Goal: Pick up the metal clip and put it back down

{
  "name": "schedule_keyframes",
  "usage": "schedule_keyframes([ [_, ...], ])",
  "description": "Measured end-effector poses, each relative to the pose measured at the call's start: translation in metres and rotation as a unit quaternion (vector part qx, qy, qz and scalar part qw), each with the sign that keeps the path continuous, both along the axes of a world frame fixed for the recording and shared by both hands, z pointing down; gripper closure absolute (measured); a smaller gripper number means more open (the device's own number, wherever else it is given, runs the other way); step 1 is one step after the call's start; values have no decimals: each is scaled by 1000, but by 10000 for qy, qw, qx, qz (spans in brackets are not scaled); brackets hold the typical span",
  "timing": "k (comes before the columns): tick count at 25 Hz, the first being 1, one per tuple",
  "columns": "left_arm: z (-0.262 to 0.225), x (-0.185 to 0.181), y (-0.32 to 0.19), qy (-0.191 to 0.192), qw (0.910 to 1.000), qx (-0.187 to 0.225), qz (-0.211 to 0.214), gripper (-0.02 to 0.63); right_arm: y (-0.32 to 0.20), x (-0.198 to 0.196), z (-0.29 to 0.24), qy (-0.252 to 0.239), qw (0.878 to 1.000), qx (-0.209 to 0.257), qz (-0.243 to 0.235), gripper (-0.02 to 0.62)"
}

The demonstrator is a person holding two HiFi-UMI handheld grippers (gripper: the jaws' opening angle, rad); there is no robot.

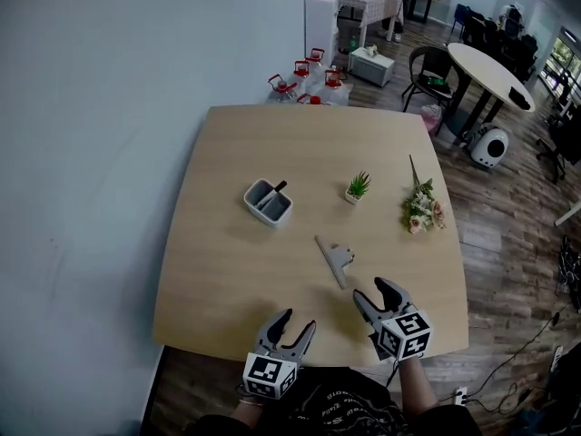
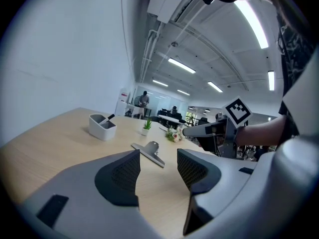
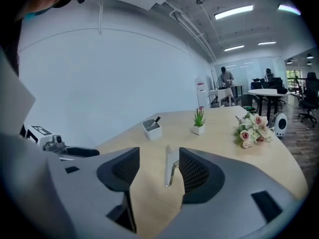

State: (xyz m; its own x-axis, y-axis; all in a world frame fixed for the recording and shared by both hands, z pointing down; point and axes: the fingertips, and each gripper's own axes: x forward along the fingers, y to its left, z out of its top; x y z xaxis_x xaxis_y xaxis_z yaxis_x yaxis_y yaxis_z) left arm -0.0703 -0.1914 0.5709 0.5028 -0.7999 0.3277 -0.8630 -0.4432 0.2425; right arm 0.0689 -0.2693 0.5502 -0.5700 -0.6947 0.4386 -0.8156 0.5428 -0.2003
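Metal clip (image 1: 334,260) lies on the wooden bench (image 1: 227,271); left gripper (image 1: 299,321) and right gripper (image 1: 369,289) hover nearby, jaws apart, empty.

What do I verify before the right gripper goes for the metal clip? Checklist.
1. Right gripper jaws apart, empty: ok.
2. Flat silver metal clip lying free on the light wooden table: ok.
3. Clip ahead in the right jaws' gap, though off-centre: ok.
4. Left gripper open, empty, beside the path: ok.
5. White pen holder, small potted plant, flower bunch apart from clip: ok.
6. Which part of the clip the jaws fit over: cannot tell.
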Motion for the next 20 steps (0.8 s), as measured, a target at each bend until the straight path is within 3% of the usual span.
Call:
schedule_keyframes([
  [3, 0, -7, 0, -55, 9997, 1, -232, 370, -24, -2, 4, 90, 9998, -18, -154, 360],
  [7, -3, -21, 5, -112, 9981, -35, -606, 370, -51, -10, 13, -48, 9989, -275, -374, 360],
  [20, -1, -49, 18, -329, 9875, -281, -1518, 370, -114, -23, 85, -430, 9886, -1410, -292, 360],
])
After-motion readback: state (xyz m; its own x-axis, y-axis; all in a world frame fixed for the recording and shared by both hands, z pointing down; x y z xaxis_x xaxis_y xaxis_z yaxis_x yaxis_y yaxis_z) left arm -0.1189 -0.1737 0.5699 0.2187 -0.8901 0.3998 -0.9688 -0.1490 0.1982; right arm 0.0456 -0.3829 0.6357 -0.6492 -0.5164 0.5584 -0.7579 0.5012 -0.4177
